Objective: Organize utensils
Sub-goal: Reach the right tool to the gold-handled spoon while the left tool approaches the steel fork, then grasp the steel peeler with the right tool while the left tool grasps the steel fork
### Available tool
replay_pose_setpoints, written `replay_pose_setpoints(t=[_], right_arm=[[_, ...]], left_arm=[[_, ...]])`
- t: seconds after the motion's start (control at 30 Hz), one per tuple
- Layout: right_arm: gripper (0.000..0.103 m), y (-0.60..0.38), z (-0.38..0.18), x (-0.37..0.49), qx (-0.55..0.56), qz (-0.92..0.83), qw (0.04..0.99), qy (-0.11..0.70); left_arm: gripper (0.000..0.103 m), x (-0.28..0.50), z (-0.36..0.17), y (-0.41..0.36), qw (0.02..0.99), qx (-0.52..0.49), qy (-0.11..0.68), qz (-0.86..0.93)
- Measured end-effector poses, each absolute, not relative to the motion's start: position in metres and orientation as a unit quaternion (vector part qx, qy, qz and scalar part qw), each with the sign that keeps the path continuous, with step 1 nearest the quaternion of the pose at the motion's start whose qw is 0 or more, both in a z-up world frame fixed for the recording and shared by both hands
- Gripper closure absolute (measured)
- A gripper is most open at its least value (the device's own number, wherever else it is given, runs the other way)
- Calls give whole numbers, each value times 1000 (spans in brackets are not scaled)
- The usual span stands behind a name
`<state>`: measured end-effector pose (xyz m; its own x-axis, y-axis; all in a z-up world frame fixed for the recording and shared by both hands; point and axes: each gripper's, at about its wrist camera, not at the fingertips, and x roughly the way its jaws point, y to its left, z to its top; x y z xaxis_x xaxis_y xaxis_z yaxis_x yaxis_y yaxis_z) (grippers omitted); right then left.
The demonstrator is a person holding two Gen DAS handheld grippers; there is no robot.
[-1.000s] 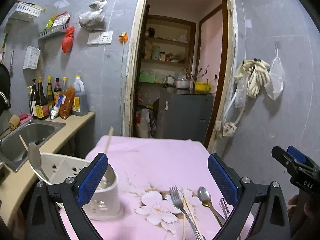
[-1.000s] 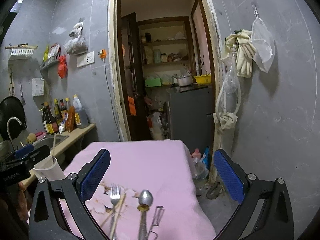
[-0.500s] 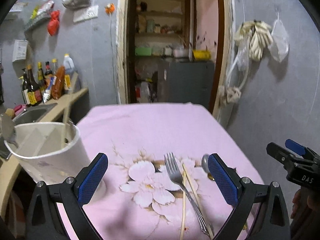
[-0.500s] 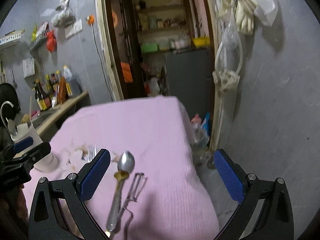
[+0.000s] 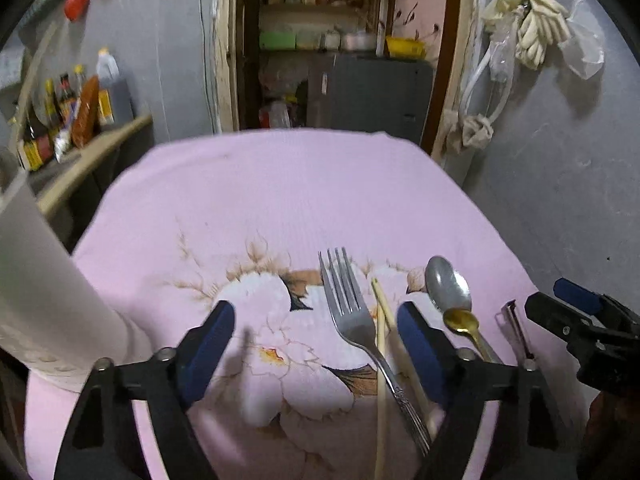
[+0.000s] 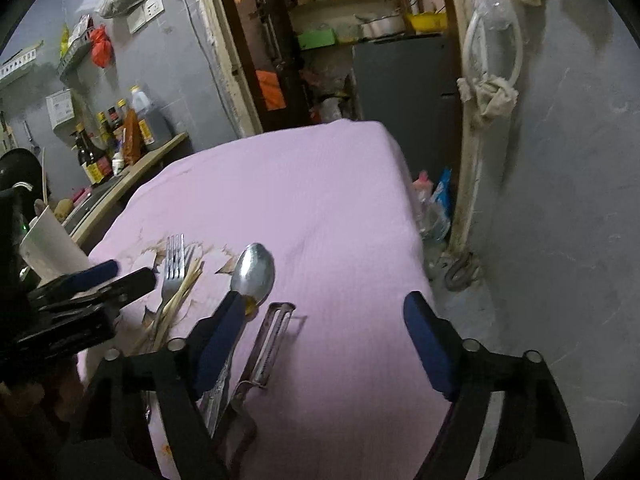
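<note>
Home kitchen: sauce bottles (image 6: 106, 148) on counter (image 6: 132, 184), pantry shelves (image 5: 320, 8) beyond doorway, cloth-covered table (image 5: 280, 184).

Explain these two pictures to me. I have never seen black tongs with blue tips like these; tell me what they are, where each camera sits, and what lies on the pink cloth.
No robot here: a person holds a two-finger claw in each hand, with a wide-angle camera on each looking along its fingers. One picture comes from the left claw, the other from the right claw. Both claws are closing but grip nothing yet. On the pink cloth lie a fork, chopsticks, a large spoon, a small gold spoon and a peeler. A white holder stands at the left.
</note>
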<state>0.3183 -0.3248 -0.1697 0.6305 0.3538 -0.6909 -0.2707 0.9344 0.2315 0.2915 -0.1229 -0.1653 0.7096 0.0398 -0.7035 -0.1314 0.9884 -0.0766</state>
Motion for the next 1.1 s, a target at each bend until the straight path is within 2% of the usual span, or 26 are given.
replay_pose_setpoints(t=[0.03, 0.1, 0.27, 0.33, 0.6, 0.8, 1.1], right_arm=[[39, -323, -172, 319, 54, 177, 899, 398], [43, -321, -176, 321, 56, 183, 893, 407], [60, -307, -188, 324, 45, 200, 876, 437], [64, -302, -191, 324, 41, 201, 873, 442], [65, -303, -192, 324, 46, 198, 871, 446], [65, -303, -193, 323, 46, 198, 871, 446], [67, -302, -191, 322, 58, 191, 866, 458]], left_arm=[[32, 295, -168, -121, 919, -68, 385, 43], [39, 302, -173, -116, 914, -82, 396, 37], [45, 317, -182, -106, 905, -102, 411, 25], [45, 320, -182, -106, 907, -100, 408, 23], [45, 325, -179, -106, 911, -97, 400, 18], [58, 337, -176, -112, 912, -78, 402, -11], [76, 353, -183, -101, 894, -121, 427, -59]])
